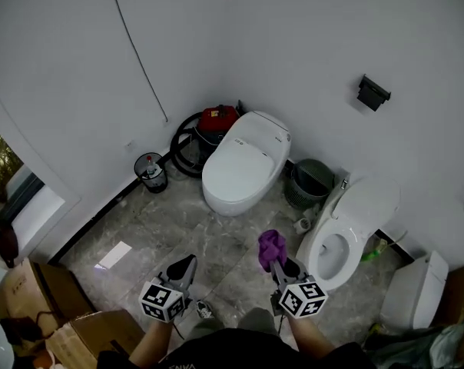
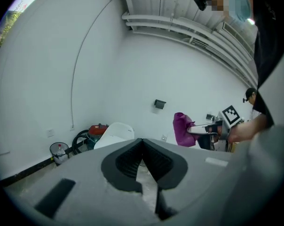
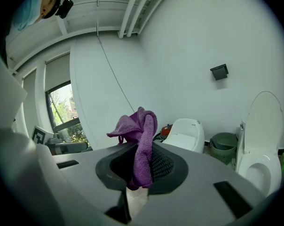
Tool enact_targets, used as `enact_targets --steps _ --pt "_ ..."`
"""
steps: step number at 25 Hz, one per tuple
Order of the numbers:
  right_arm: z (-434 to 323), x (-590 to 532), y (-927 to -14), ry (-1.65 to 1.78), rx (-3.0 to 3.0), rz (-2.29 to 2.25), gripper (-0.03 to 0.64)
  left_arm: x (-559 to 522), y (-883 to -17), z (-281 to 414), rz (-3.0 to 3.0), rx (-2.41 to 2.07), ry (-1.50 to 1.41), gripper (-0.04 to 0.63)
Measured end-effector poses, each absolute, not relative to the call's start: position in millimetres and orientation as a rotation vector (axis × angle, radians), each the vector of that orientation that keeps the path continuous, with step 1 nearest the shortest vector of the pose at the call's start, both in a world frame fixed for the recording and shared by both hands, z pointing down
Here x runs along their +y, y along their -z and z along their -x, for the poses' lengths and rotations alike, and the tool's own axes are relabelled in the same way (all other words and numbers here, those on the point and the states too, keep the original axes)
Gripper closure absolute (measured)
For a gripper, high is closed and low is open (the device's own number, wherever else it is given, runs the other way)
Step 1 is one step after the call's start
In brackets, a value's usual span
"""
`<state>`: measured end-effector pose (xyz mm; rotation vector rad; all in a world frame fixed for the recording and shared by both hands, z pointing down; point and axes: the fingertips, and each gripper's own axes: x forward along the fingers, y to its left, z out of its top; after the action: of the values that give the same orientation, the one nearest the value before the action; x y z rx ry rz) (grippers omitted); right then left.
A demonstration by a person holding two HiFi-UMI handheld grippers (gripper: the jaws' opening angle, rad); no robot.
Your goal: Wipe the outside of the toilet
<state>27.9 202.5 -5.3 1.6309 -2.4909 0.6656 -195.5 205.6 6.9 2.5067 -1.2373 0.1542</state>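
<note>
My right tool [image 1: 278,266] pinches the cloth [image 1: 271,246]; my left tool [image 1: 187,264] is pressed together. Toilet [image 1: 243,167] at twelve — basket [image 1: 309,181] at one, open bowl [image 1: 347,233] at two. Bin [image 1: 150,171] at eleven shows in head view, not right gripper view.

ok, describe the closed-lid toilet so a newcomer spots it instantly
Start at the white back wall and drop to the floor at its foot. The closed toilet stands there, between the red vacuum with its black hose and the green basket. Its lid is down, while the other toilet beyond the basket has its lid up and bowl open.
</note>
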Motion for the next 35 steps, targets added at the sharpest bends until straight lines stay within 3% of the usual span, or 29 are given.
enact_targets --steps 7,19,35 --pt "-19 166 -8 -0.639 -2.476 -1.637 0.572 166 -27 203 -2.518 -1.205 -0.193 0.589" --pt "-32 74 -85 -0.707 -2.539 -1.326 0.572 95 -81 149 -2.465 -1.325 -0.233 0.589" --pt "-17 -21 -269 -0.701 -2.522 -1.349 0.572 3 -264 126 -2.312 -1.383 -0.202 0.589"
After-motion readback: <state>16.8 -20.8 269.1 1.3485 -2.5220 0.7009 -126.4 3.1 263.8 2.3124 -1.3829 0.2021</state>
